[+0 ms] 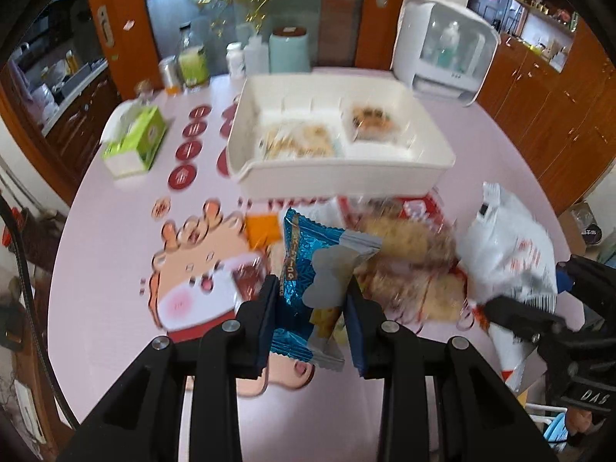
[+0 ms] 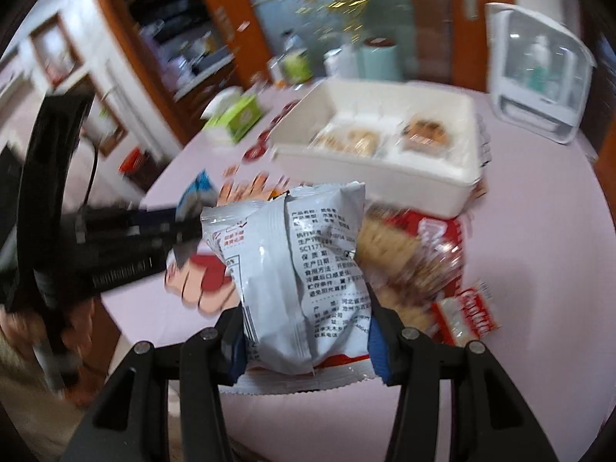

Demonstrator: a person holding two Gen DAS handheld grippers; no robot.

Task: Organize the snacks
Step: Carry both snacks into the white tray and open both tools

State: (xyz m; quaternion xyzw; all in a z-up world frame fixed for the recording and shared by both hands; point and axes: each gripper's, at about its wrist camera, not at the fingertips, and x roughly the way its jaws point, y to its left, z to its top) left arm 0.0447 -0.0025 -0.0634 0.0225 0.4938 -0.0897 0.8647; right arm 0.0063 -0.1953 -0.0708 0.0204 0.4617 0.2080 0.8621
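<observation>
My left gripper [image 1: 312, 292] is shut on a blue snack packet [image 1: 304, 265] and holds it above the pink table. My right gripper [image 2: 306, 308] is shut on a white snack bag [image 2: 292, 269], lifted off the table; the same bag shows in the left wrist view [image 1: 508, 254]. A white divided bin [image 1: 346, 177] sits beyond both, with wrapped cookies [image 1: 300, 142] in its left part and a darker pastry pack [image 1: 371, 121] in its right part. A clear bag of biscuits [image 1: 408, 265] and a red packet [image 2: 467, 313] lie on the table in front of the bin.
A green tissue box [image 1: 134, 142] stands at the left of the table. Jars and bottles [image 1: 238, 57] line the back edge. A white appliance with a clear door [image 1: 442, 50] stands at the back right. The round table edge [image 1: 65, 238] curves at the left.
</observation>
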